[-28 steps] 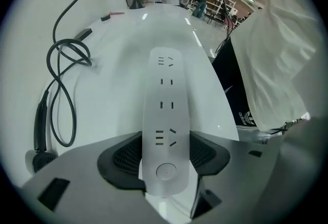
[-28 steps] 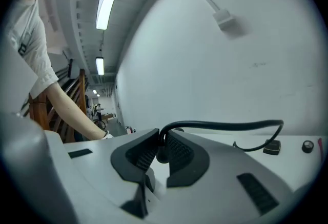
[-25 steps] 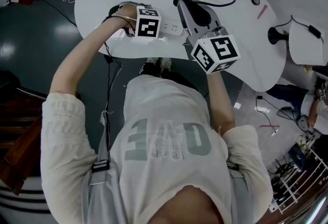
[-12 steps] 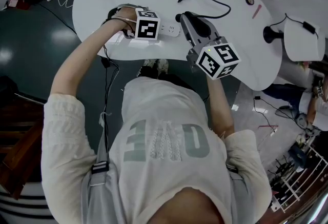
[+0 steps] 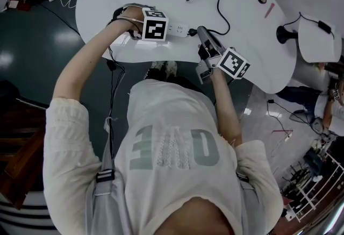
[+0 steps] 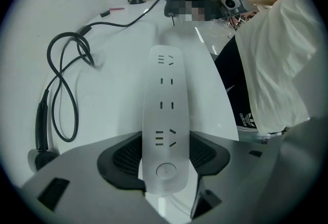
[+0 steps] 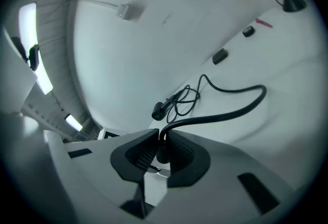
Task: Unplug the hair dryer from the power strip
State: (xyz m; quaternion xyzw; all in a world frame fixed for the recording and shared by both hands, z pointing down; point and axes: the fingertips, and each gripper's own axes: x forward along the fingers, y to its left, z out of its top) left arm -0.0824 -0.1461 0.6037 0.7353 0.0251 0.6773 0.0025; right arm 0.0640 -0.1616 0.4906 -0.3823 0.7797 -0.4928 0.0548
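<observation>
Plug (image 7: 162, 153), clamped by right gripper (image 7: 163, 135), seemingly sank; left gripper (image 6: 165, 139) clamps power strip (image 6: 165, 92).

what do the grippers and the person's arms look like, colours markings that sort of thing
The left gripper and the right gripper both have pale grey plastic bodies. Their wedge-shaped jaws are faced with black ribbed pads. Each carries a white cube printed with black square markers. The arms are bare below short, pale, knit-textured sleeves.

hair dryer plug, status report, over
Left gripper shut on power strip. Right gripper shut on plug, sockets all empty. Cord trailing loose on table.
</observation>
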